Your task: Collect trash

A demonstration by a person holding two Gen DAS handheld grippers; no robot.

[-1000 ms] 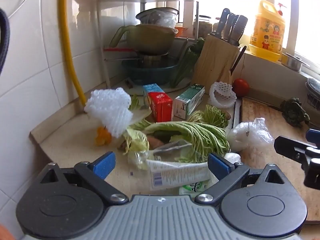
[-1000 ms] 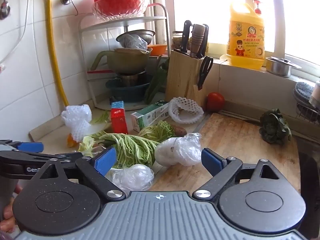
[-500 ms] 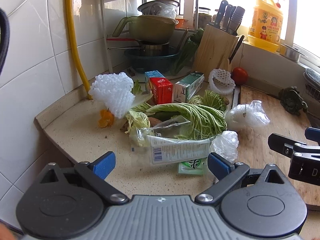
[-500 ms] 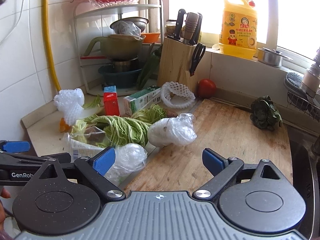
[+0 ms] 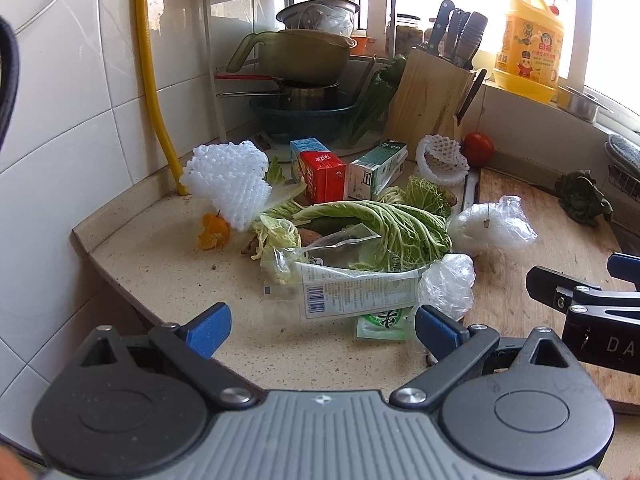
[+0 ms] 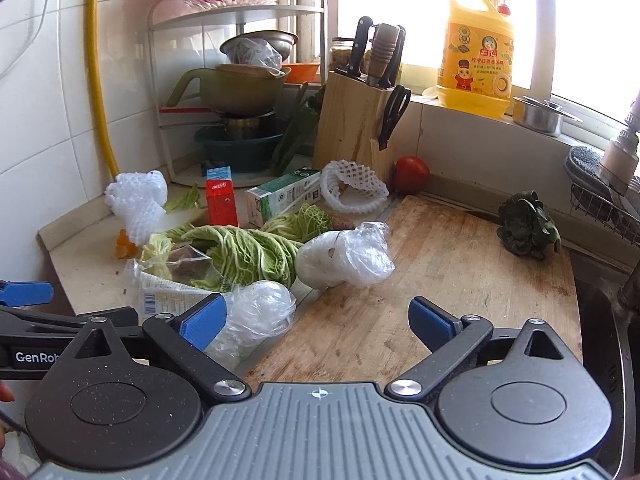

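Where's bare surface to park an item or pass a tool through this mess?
Free: the cutting board between the plastic bag and the dark greens, and the countertop left of the orange peel. Crowded: the middle, around the cabbage leaves, wrappers and cartons.

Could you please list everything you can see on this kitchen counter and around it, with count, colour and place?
foam fruit nets: two, white, one by the yellow hose, one beside the knife block
drink cartons: two, red and green-white, behind the cabbage
cabbage leaves: several, green, mid-counter
plastic wrapper: one, clear with print, front of pile
crumpled bags: two, clear, cutting-board edge
orange peel: one, orange, under left net
tomato: one, red, by knife block
leafy vegetable: one, dark green, board's far corner
detergent jug: one, yellow, windowsill
cutting board: one, wooden
left tongs: open, empty
right tongs: open, empty
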